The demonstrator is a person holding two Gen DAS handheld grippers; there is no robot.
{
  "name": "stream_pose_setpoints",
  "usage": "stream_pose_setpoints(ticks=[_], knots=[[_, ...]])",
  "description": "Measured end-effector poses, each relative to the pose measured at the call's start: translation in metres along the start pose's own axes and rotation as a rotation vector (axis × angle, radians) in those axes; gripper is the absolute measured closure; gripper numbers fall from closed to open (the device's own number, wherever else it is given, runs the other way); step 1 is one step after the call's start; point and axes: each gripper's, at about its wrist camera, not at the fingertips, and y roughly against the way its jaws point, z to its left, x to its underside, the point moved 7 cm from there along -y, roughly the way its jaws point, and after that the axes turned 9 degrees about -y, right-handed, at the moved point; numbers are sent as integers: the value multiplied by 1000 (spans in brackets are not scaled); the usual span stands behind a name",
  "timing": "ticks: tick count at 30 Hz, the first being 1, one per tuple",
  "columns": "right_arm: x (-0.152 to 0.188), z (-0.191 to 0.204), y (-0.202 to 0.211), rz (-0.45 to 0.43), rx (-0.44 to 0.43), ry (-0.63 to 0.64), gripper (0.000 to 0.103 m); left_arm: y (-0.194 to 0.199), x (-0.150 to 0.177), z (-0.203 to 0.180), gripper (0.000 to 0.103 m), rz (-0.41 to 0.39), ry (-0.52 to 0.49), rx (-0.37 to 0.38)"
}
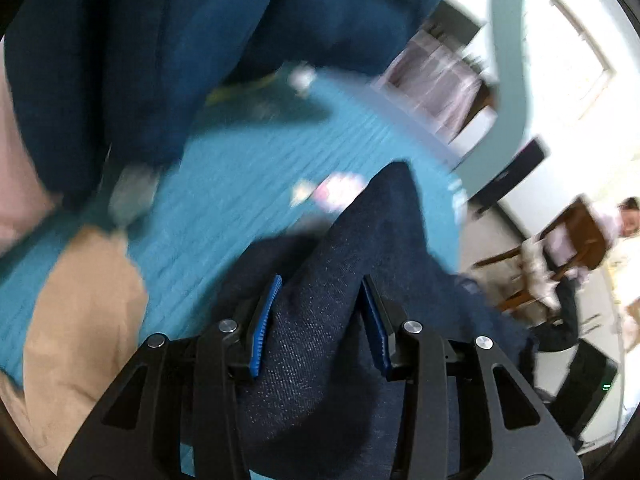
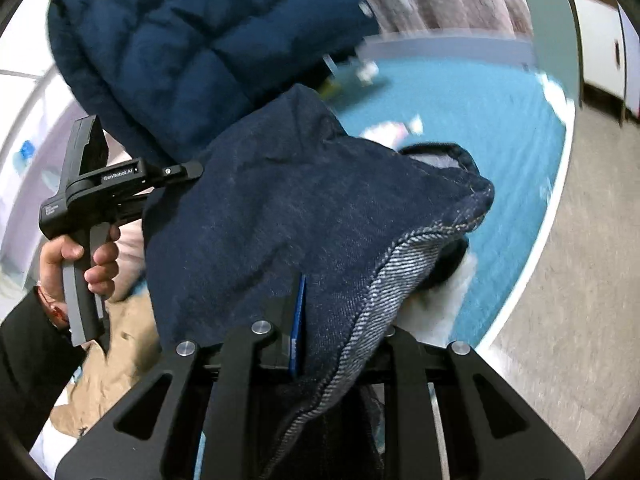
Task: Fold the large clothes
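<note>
Denim garment [image 2: 304,208] between both tools' pads

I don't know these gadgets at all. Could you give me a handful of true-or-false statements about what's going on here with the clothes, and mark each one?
1. The left tool has dark denim between its blue pads. True.
2. The surface under the clothes is red. False: the bedcover is turquoise.
3. The right tool also grips the denim, whose paler inside shows at a turned-over edge. True.
4. The puffy quilted jacket is bright yellow. False: it is dark blue.
5. Both tools hang empty. False: each is shut on the denim.
6. A tan garment lies on the bedcover. True.
</note>
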Motion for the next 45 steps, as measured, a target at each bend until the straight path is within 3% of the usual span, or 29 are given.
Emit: stream_pose_setpoints(ticks=[4, 6, 11, 13, 16, 18, 20, 21, 22, 23, 25, 28, 32, 33, 36, 38, 39, 40, 41, 42, 44, 45], knots=[[-6, 6, 11, -26, -70, 1, 87, 14, -5, 3, 63, -60, 47, 70], [-22, 20, 28, -72, -102, 14, 88, 33, -18, -9, 63, -109, 1, 61], [-63, 53, 81, -198, -194, 80, 88, 104, -68, -38, 64, -322, -42, 124], [-68, 55, 90, -220, -218, 87, 87, 116, -76, -40, 64, -347, -54, 109], [-61, 46, 78, -181, -200, 65, 87, 92, -66, -22, 63, -275, 24, 110], [-45, 30, 55, -138, -144, 65, 87, 58, -47, -5, 54, -187, 54, 54], [-24, 7, 24, -71, -73, 39, 87, 2, -7, 27, 54, -18, 109, -96], [-8, -19, 0, -17, 7, 8, 86, -22, 15, 36, 43, 56, 149, -81], [-2, -33, -11, 3, 44, -16, 81, -27, 23, 40, 40, 26, 193, -43], [5, -51, -18, 14, 15, -71, 75, -27, 26, 42, 34, -3, 222, -29], [2, -59, -13, 7, -9, -115, 62, -20, 24, 40, 32, -21, 214, -47], [-5, -51, -2, -5, 41, -48, 61, -2, 13, 36, 32, -39, 181, -92], [-21, -55, 28, -17, 34, -85, 56, 60, -4, 16, 32, -222, 85, -109], [-23, -55, 36, -39, 44, -74, 55, 75, -5, 4, 32, -258, 49, -101], [-43, -44, 58, -121, 60, -13, 54, 86, 1, -30, 32, -269, -46, -26], [-53, -27, 58, -149, 56, 64, 55, 65, 14, -54, 32, -189, -105, 0], [-55, -23, 55, -149, 57, 84, 61, 55, 20, -58, 32, -160, -122, -6], [-55, -18, 48, -127, 49, 109, 71, 33, 29, -59, 32, -102, -144, -60], [-52, -16, 38, -97, 53, 128, 79, 12, 38, -54, 34, -22, -153, -114], [-46, -19, 17, -37, 98, 153, 84, -3, 44, -48, 34, 1, -163, -159], [-33, -39, -16, 55, 187, 163, 102, -12, 45, -40, 34, -2, -142, -181], [-22, -56, -37, 119, 206, 150, 103, -14, 44, -37, 34, 3, -113, -170]])
